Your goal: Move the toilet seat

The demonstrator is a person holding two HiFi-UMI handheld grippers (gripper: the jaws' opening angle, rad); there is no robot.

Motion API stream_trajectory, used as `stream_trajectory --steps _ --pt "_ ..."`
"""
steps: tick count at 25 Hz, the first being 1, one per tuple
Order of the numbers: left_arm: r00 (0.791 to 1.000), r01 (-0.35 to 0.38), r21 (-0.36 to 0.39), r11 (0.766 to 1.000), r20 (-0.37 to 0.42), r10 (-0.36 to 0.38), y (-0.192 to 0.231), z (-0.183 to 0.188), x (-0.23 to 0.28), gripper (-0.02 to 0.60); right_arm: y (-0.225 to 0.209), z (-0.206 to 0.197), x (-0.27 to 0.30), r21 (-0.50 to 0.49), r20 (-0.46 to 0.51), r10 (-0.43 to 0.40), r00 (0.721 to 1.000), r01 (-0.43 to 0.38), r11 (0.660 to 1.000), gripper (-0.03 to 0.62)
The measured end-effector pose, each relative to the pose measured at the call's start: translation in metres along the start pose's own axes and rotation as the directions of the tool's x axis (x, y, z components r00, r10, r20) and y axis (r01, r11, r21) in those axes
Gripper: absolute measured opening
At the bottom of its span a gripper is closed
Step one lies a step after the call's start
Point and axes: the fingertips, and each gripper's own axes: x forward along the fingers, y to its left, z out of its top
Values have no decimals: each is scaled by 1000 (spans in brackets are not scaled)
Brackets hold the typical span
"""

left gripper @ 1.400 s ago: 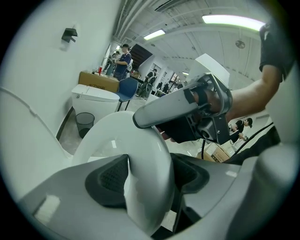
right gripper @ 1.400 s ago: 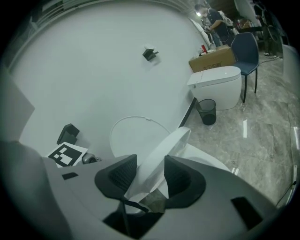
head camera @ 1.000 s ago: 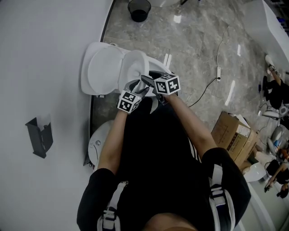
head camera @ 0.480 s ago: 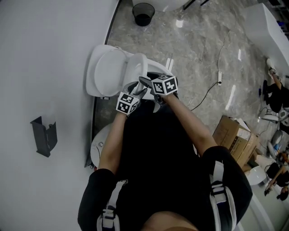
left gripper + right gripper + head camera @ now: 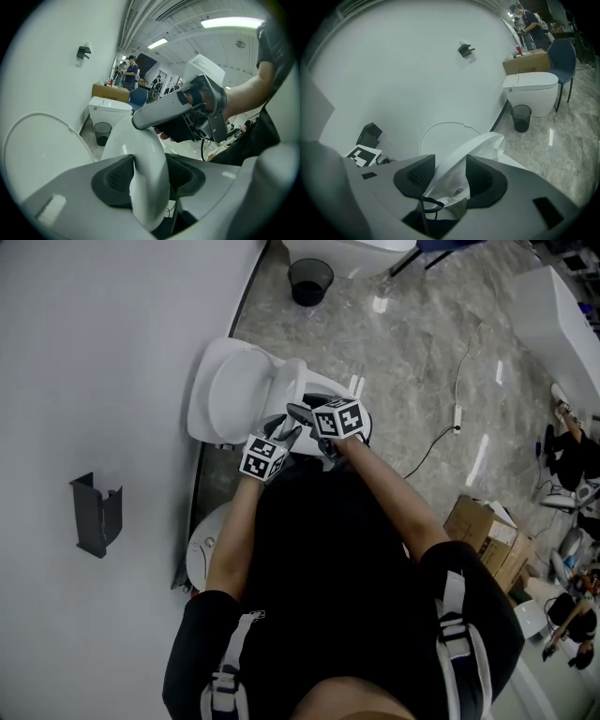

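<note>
- The toilet seat [image 5: 287,386] stood part-raised over the toilet bowl [image 5: 330,397], tilted between flat and upright, and its front rim sat in both grippers.
- The lid [image 5: 232,390] behind it stood up against the white wall [image 5: 94,352], apart from the seat.
- The left gripper [image 5: 287,435] was closed on the seat's front rim. In the left gripper view the rounded white rim [image 5: 149,173] filled the gap between the dark pads [image 5: 117,176]. Its jaws had just been closing with the seat between them.
- The right gripper [image 5: 306,416] gripped the same rim just beside the left one. In the right gripper view the thin edge of the seat [image 5: 457,161] ran up between the pads [image 5: 422,173], which lay against it on both sides. Its jaws had just been opening slightly, with the seat between them.
- Both grippers pointed down and away from the person, their marker cubes side by side above the bowl.
- A black mesh waste bin [image 5: 310,282] stood on the grey marble floor [image 5: 412,343] beyond the toilet, near a second toilet [image 5: 532,91].
- A dark holder [image 5: 97,514] hung on the wall.
- A cardboard box [image 5: 483,526] sat on the floor to the person's right, with a cable [image 5: 441,418] lying between it and the toilet.
</note>
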Motion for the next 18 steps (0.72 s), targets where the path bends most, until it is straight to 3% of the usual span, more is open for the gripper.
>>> stream_trajectory --steps 6,18 --pt "999 -34 14 999 -1 34 7 1 -5 199 4 5 0 12 -16 30 999 -30 999 195" --pt "995 -99 6 995 14 99 23 2 -21 199 7 7 -23 -63 -2 44 999 -44 997 98"
